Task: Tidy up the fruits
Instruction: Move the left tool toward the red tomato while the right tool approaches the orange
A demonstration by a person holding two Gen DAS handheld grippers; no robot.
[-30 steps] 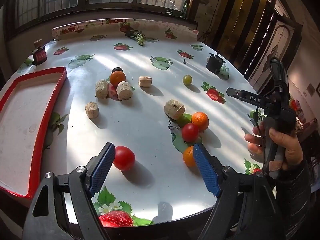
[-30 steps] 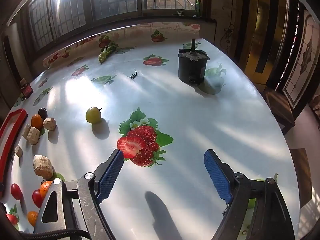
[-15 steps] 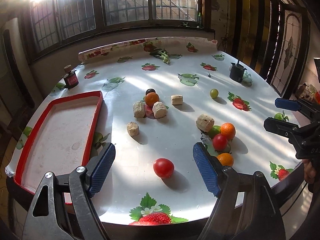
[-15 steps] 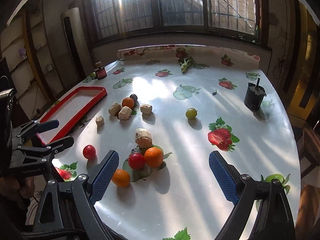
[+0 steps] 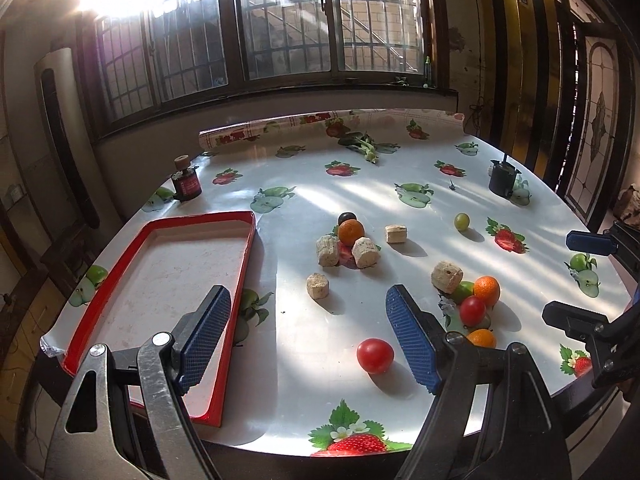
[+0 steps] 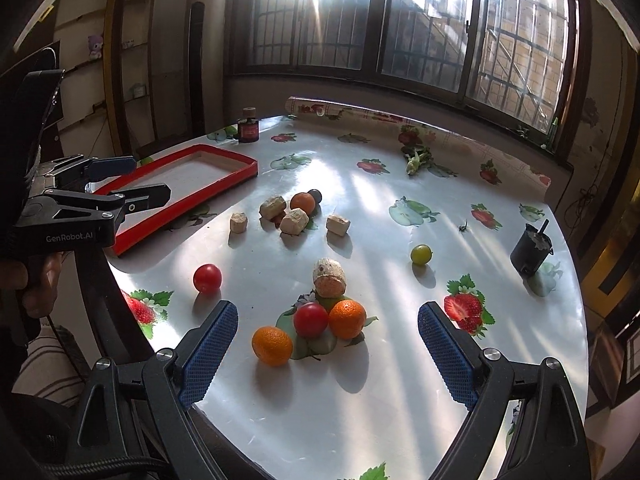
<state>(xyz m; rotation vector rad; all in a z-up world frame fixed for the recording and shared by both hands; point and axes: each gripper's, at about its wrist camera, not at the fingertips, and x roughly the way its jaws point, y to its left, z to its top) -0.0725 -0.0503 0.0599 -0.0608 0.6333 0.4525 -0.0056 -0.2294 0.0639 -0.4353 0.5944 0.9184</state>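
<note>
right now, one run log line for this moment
left tool open, empty | right tool open, empty | red tray empty | fruits on table

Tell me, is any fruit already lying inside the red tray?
No, the red tray shows only its bare white floor, and the fruits, such as the lone tomato, lie on the table.

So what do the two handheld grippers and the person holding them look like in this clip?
Both grippers are the same design: black angular frames with silver pivot bolts and blue, finely textured pads on the jaws. The left gripper has one bare-metal arm; seen from the right wrist, its body reads "GenRobot.AI" in pale letters. A black cable runs beneath the right gripper. The person wears striped fabric low down, beside the left hand.
</note>
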